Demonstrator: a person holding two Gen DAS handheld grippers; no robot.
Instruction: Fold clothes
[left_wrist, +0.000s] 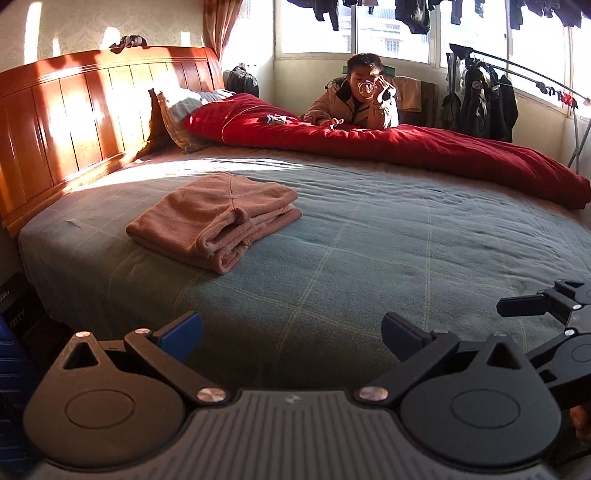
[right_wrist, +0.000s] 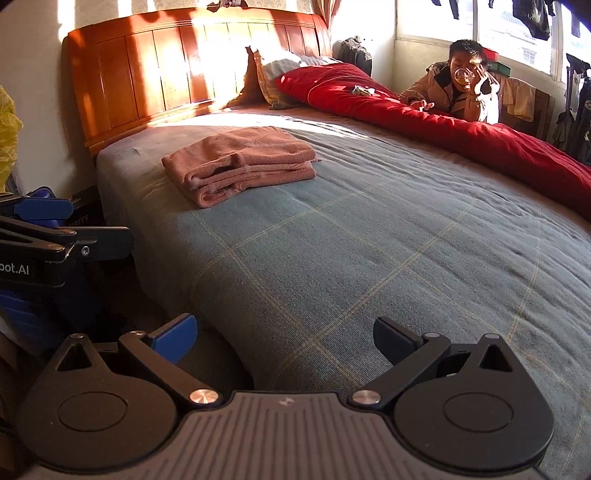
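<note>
While both of your grippers hang at the near edge of the bed (left_wrist: 369, 236) with nothing in them — the left gripper (left_wrist: 291, 332) and the right gripper (right_wrist: 284, 332) each have their fingers spread wide — the folded pink garment (left_wrist: 214, 218) lies well apart from you, far and to the left, near the headboard (left_wrist: 74, 110). It looks finished, so the risk is in going back to it: a wide finger could snag the top layer and drag the stack open, or nudge it toward the left edge. Another person (left_wrist: 358, 99) leans on the red quilt (left_wrist: 406, 147) at the far side — keep clear. Readable writing is scarce: "oot.AI" shows on the left gripper in the right wrist view, and part of a word, "RITY", on a dark box (right_wrist: 83, 218) beside the bed.
</note>
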